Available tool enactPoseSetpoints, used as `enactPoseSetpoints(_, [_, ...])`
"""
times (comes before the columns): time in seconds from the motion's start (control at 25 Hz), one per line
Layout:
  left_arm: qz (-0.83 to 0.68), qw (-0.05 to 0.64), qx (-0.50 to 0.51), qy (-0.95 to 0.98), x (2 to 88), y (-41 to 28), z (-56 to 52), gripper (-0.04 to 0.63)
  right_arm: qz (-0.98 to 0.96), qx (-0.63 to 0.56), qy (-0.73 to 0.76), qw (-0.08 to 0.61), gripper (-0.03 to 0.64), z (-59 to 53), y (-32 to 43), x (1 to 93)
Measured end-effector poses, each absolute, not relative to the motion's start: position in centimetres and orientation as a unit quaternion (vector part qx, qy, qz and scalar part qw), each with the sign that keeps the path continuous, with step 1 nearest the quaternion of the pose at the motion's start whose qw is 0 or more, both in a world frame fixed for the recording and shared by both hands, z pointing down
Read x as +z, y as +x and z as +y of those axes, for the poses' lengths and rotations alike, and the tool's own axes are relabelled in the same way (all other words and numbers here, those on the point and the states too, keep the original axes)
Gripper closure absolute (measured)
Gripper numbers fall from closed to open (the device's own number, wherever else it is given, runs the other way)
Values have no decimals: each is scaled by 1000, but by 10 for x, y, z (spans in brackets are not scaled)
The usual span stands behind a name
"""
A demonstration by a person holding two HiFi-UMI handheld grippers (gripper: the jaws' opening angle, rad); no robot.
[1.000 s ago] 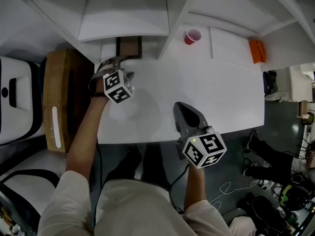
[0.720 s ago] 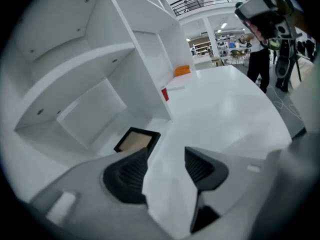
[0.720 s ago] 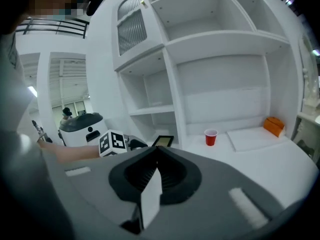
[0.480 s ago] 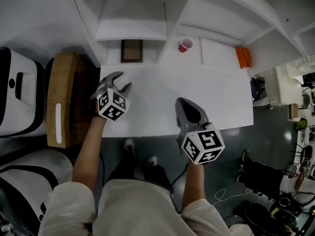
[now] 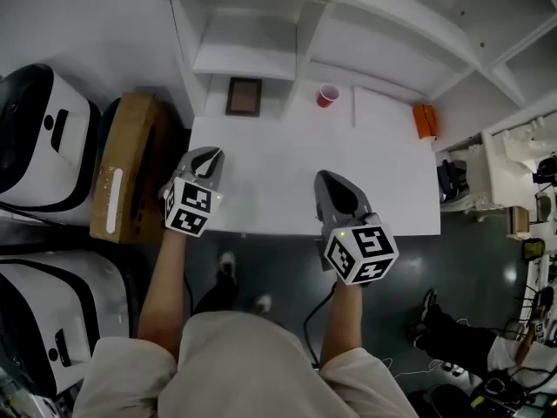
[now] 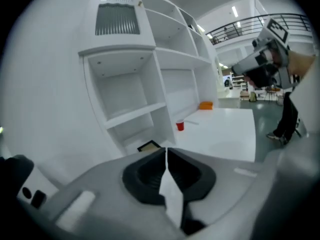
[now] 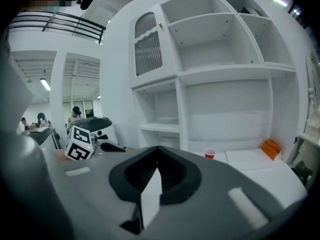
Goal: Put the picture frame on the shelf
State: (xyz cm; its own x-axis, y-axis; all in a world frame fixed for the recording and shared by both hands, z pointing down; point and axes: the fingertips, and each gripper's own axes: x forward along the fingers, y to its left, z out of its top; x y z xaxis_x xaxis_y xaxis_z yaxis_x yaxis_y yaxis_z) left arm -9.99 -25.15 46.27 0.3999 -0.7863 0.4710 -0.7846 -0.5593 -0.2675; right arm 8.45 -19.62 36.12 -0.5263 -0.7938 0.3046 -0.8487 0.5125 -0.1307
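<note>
far left, off the table (image 5: pixel 392 181), a brown cardboard box (image 5: pixel 130 177) stands beside two white-and-black machines; none of that is part of my job.

next comes my left gripper (image 5: pixel 211 155). its jaws are pressed together with nothing between them, and it hangs over the near left part of the table, well apart from the frame.

just beyond it, the picture frame (image 5: pixel 244 97) sits in the bottom left compartment of the white shelf unit (image 5: pixel 261 24), under the short shelf board. from above it looks to be lying flat on the compartment floor, though i can't be sure it isn't leaning a little. nothing touches it.

further right, a red cup (image 5: pixel 327 95) stands on the table in front of the next bay. my right gripper (image 5: pixel 335 181) is over the table's near edge, its jaws together too and holding nothing. at the far right end of the table lies a small orange thing (image 5: pixel 424 120).

as i read it, the placing is done: the frame is inside the shelf and both grippers are empty and clear of it. if that low compartment counts as the shelf, nothing is left but to keep my hands away. if a higher board was meant, i'd have to pick it up again.
</note>
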Motion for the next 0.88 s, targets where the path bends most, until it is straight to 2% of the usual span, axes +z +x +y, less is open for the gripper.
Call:
enactPoseSetpoints(0.08, [482, 3, -263, -836, 440, -97, -229, 590, -867, 126, 472, 98, 611, -179, 86, 349])
enactPoseSetpoints(0.44, [512, 12, -210, -833, 375, -83, -121, 591, -879, 100, 453, 107, 611, -92, 98, 312])
enactPoseSetpoints(0.88, [518, 68, -185, -832, 315, -54, 5, 591, -889, 67, 440, 110, 611, 22, 109, 283])
